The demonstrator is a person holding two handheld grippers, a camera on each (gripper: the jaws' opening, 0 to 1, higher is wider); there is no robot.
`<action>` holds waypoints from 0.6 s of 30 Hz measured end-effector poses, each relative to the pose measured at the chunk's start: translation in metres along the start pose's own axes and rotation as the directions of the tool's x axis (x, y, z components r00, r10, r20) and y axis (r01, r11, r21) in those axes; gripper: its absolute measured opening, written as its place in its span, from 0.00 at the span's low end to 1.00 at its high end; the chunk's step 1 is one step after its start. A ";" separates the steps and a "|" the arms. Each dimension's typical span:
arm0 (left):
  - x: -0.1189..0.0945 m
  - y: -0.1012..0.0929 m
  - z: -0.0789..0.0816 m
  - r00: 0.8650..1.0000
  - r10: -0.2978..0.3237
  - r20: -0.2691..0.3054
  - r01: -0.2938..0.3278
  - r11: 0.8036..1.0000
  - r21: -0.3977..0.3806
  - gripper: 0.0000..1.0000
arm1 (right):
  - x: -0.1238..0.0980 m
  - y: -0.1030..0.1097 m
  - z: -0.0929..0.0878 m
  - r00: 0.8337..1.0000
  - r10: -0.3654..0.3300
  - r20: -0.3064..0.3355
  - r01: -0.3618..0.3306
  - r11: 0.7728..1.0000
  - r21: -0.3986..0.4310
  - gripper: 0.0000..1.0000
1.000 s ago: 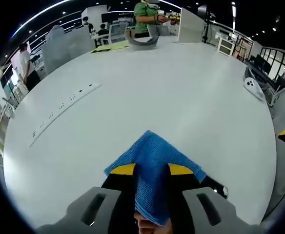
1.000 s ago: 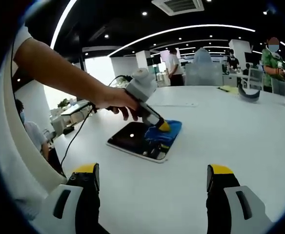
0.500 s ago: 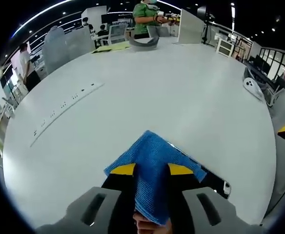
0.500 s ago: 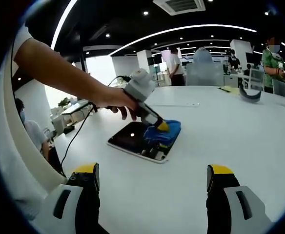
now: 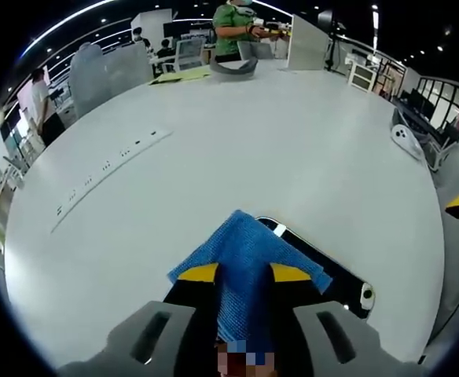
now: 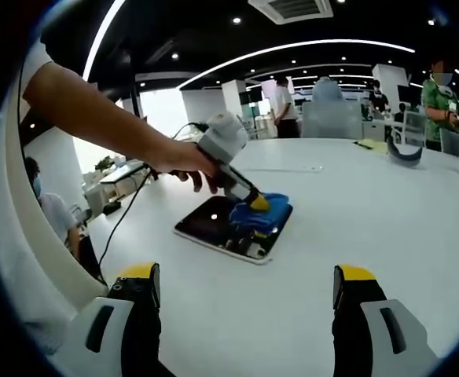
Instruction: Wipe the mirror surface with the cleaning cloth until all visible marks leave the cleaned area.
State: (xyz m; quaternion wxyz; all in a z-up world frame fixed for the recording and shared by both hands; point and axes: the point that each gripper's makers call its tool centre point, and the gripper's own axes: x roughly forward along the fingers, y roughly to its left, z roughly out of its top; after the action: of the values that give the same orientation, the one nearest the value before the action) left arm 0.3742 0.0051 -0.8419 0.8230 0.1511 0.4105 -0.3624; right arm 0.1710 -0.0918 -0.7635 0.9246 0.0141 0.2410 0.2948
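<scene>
Pressing the blue woven cleaning cloth [image 5: 249,259] onto the dark rectangular mirror [image 6: 214,222] on the white desk [image 5: 237,149], your left gripper [image 5: 244,272] clamps it; your right gripper [image 6: 245,283] hovers wide open nearby.

The tabletop [image 5: 292,149] lies bare and wide beyond the cloth [image 5: 249,259], with open room ahead and to both sides of the left tool [image 5: 244,272]. A flush socket strip [image 5: 108,169] lies well off to its left, and a grey curved object [image 5: 231,67] sits at the far edge. In the right gripper view, bare tabletop lies between the right tool [image 6: 245,283] and the mirror [image 6: 229,228]; the person's forearm [image 6: 104,118] and a trailing cable [image 6: 127,212] cross the left side.
</scene>
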 end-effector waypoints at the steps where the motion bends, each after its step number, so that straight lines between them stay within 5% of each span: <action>1: -0.001 0.001 0.000 1.000 0.000 -0.001 0.000 1.000 -0.002 0.22 | 0.000 0.000 0.000 1.000 0.000 0.000 0.000 1.000 0.000 0.91; 18: -0.011 0.015 -0.012 1.000 0.000 -0.005 0.000 1.000 -0.012 0.22 | 0.000 0.003 0.001 1.000 0.002 0.000 -0.002 1.000 -0.007 0.91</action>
State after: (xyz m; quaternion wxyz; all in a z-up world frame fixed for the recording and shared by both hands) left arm 0.3739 0.0265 -0.8415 0.8229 0.1472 0.4148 -0.3594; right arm 0.1697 -0.0895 -0.7619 0.9244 0.0112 0.2398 0.2964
